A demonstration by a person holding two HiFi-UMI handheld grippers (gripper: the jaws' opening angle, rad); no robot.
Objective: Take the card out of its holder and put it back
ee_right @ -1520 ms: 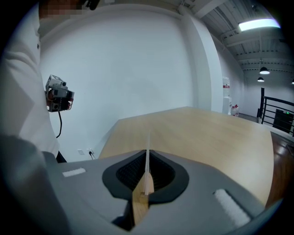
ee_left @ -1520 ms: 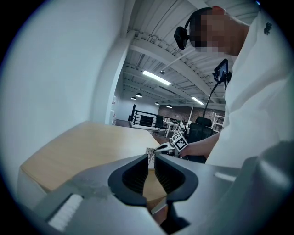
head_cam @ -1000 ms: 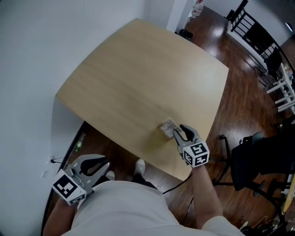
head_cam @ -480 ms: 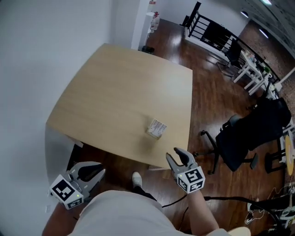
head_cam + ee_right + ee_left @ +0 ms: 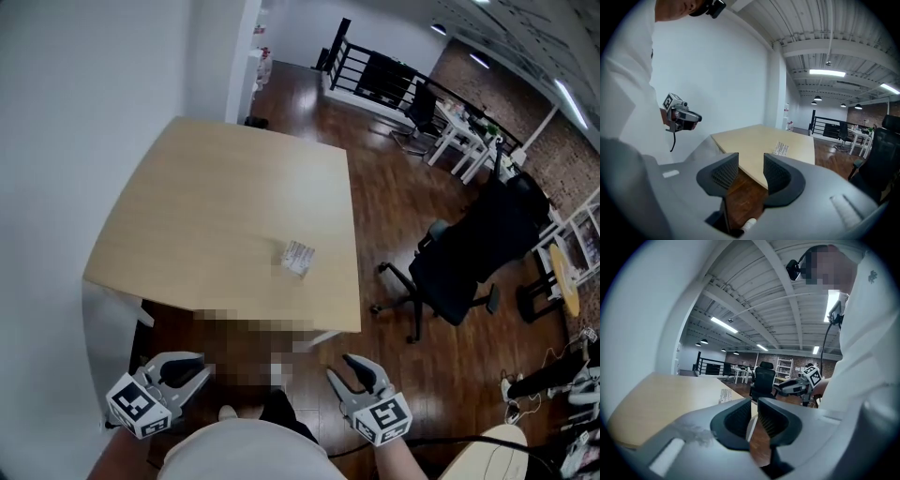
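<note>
Card holder (image 5: 297, 258) lay on the table (image 5: 216, 187) by its near right corner, well ahead of both tools, which hung short of the table's near edge. My right gripper (image 5: 349, 367), jaws just opened wide and empty, was nearer. My left gripper (image 5: 197, 367) stood a narrow slit apart, holding nothing. I judged the holder's long axis pointed away from me.

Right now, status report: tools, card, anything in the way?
Left tool empty, jaws barely apart. Right tool empty, jaws just been opening, now wide. Card in its holder on the table, clear of both tools. Nothing in the way.
</note>
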